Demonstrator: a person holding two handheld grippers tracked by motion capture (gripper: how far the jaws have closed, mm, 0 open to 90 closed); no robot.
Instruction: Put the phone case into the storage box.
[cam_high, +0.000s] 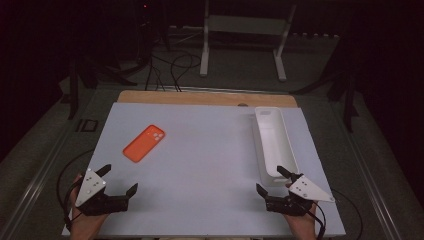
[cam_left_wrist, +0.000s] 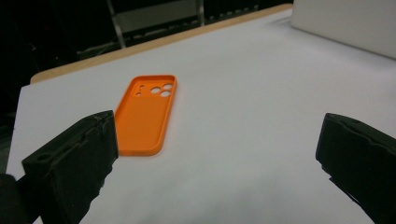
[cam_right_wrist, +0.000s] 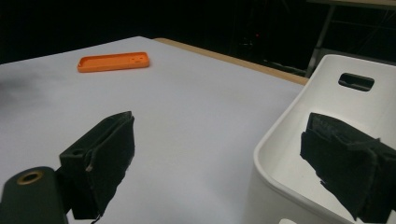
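A white sheet (cam_high: 210, 170) covered most of the wooden tabletop (cam_high: 200, 97), whose far edge stayed bare. Beyond it stood a white metal frame (cam_high: 245, 30) on the grey floor, with black cables (cam_high: 172, 70) looping beside it.

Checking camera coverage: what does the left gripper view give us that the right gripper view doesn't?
Left gripper view: the orange phone case close up, camera cutouts facing up, between wide-open jaws of the left gripper. Right gripper view: the white bin from inside, with its handle slot, and the right gripper open beside its near corner. Both: the case, the white table surface and its wooden far edge.
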